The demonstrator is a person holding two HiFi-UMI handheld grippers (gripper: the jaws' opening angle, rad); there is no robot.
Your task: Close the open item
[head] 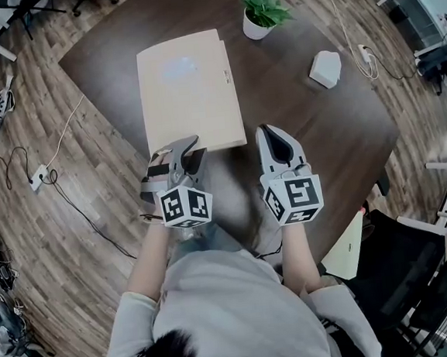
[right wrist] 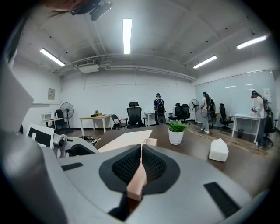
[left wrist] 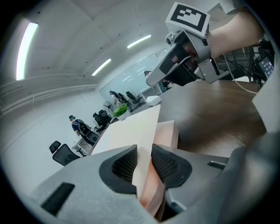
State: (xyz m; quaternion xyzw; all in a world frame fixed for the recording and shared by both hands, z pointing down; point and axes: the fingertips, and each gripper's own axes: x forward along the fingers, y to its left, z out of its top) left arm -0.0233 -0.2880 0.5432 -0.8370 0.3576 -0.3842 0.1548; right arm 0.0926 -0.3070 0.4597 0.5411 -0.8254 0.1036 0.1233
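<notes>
A flat beige box [head: 188, 87] lies on the dark table [head: 312, 127], its pale lid [left wrist: 131, 131] slightly raised above the pinkish base. My left gripper [head: 183, 148] is at the box's near left corner. In the left gripper view its pads [left wrist: 124, 164] are shut on the lid's thin edge. My right gripper [head: 274, 134] is by the near right corner. In the right gripper view it [right wrist: 141, 153] is shut on a thin beige edge of the box [right wrist: 127, 140].
A potted plant [head: 262, 11] in a white pot stands at the table's far side. A white object [head: 325, 69] sits to the right, with a power strip [head: 364, 53] and cable beyond. Office chairs and people are in the background.
</notes>
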